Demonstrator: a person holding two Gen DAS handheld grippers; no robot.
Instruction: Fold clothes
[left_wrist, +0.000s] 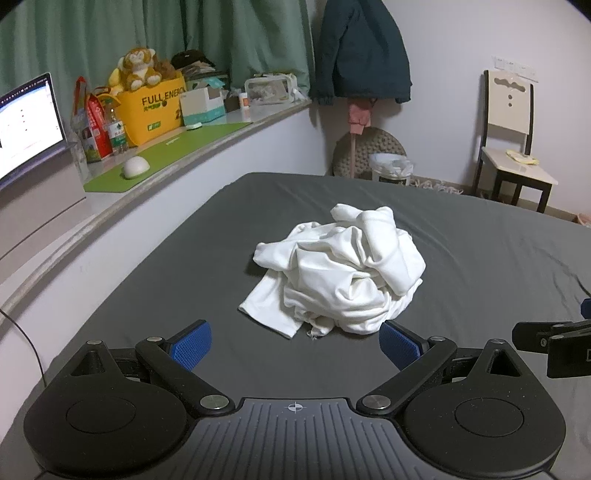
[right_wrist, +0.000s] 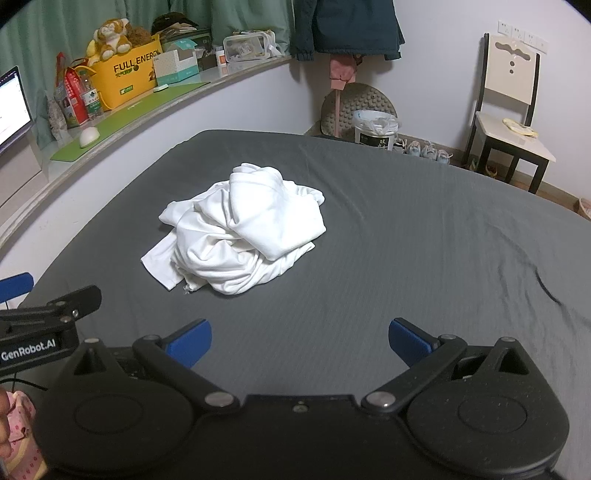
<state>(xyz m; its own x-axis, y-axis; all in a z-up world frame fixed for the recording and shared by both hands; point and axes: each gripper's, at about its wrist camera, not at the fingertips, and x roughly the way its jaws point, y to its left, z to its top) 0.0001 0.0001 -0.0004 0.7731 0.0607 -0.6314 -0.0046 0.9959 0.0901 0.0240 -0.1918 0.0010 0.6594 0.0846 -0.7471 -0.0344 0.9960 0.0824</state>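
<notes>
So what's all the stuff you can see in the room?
white garment: one, white, crumpled in the middle of the bed
bed: one, grey sheet
plush monkey: one, brown and cream, atop the yellow box
yellow box: one, on the ledge
computer mouse: one, white, on the green mat
chair: one, cream and dark, by the wall
dark jacket: one, teal, hanging
left hand-held gripper: open, short of the garment
right hand-held gripper: open, holding nothing
</notes>
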